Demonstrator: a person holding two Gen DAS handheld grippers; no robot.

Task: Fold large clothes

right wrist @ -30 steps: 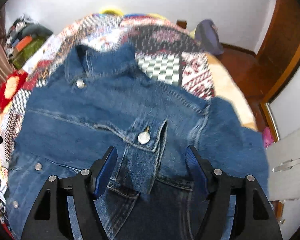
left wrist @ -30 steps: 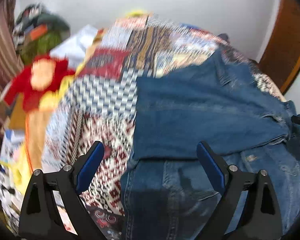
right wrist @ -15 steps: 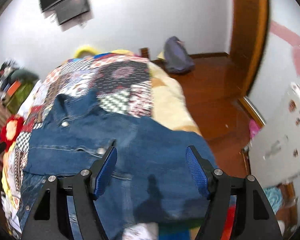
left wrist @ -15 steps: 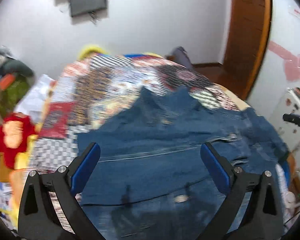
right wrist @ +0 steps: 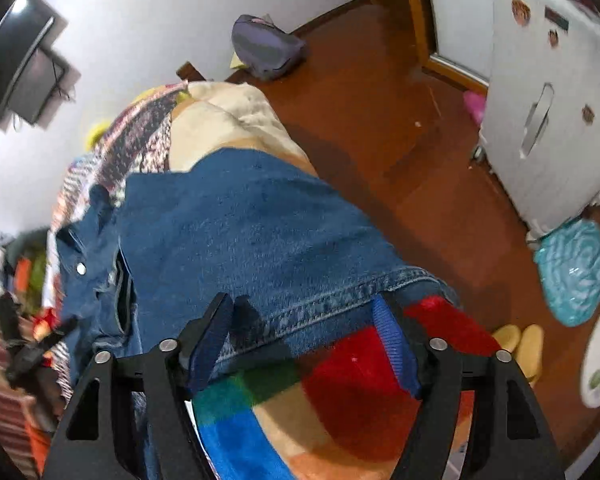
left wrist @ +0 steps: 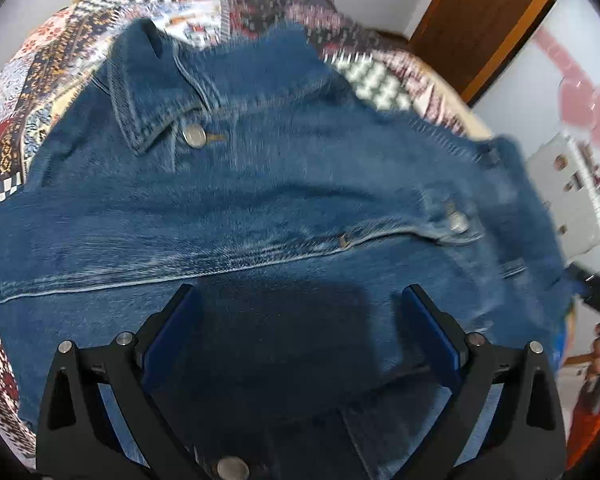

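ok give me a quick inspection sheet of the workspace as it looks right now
surface: bed with a patchwork quilt, mostly covered by the garment.
job's things: denim jacket lying front up, collar at the far end; one sleeve reaches the bed's edge, its cuff hem between the right tool's fingers.
clutter: colourful blanket under the cuff; a pile of clothes at the bed's far side.
grippers: left tool open above the jacket body, holding nothing; right tool opening, pads astride the cuff hem, not pressing it.
cables: a wire hangs under the wall-mounted screen.
surroundings: wooden floor, grey backpack, white fridge, teal bag, yellow slippers.
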